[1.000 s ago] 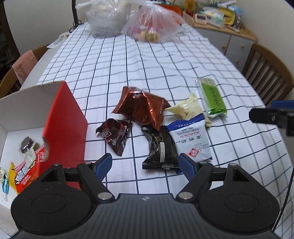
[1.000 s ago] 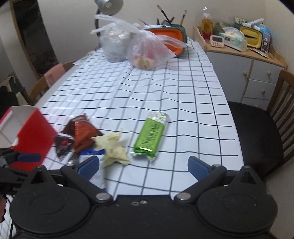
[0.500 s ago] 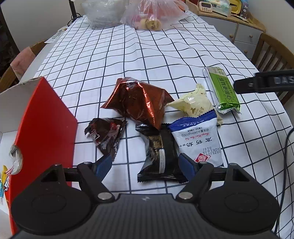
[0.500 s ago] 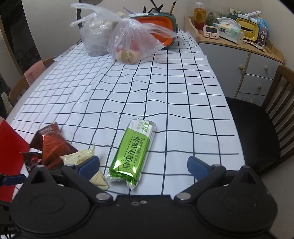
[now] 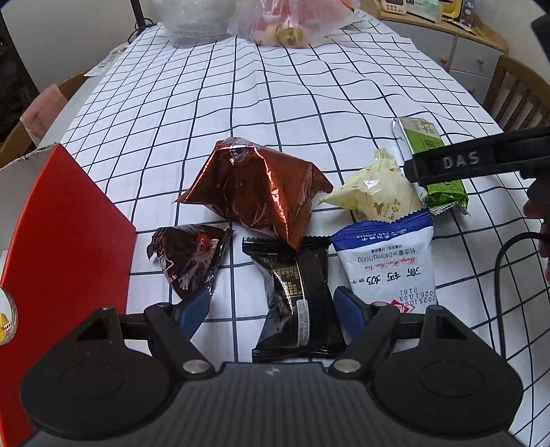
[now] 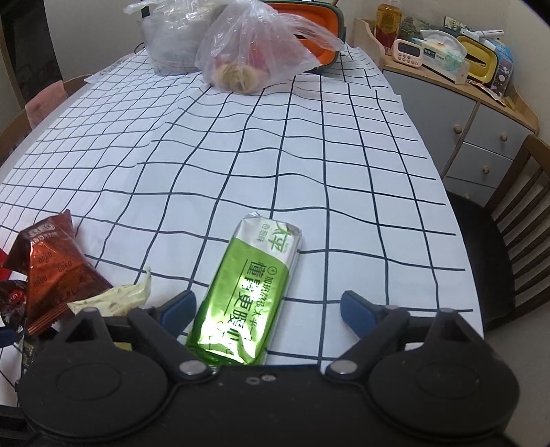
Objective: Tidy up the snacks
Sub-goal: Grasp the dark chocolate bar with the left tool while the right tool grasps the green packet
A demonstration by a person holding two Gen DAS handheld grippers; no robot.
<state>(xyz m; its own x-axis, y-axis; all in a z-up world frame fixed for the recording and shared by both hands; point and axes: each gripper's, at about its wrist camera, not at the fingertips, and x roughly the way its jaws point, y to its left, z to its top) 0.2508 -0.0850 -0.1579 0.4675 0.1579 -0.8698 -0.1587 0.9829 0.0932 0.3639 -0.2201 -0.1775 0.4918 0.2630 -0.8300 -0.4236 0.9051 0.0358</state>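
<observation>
Several snack packets lie on the checked tablecloth. My left gripper (image 5: 273, 311) is open, its jaws on either side of a black packet (image 5: 297, 299). Around it lie a small dark triangular packet (image 5: 190, 258), a copper foil Oreo packet (image 5: 257, 192), a cream packet (image 5: 374, 192) and a blue-and-white packet (image 5: 388, 258). My right gripper (image 6: 266, 307) is open, low over a green packet (image 6: 249, 295) that lies between its jaws. A red box (image 5: 65, 240) stands at the left.
Two plastic bags (image 6: 254, 51) and an orange container (image 6: 309, 24) stand at the table's far end. A cabinet (image 6: 464, 113) with clutter and a wooden chair (image 6: 508, 223) are to the right. Another chair (image 5: 37, 117) is at the left.
Both grippers have moved forward and down. The left has closed in over the black packet. The right has swung onto the green packet, which now lies between its jaws.
</observation>
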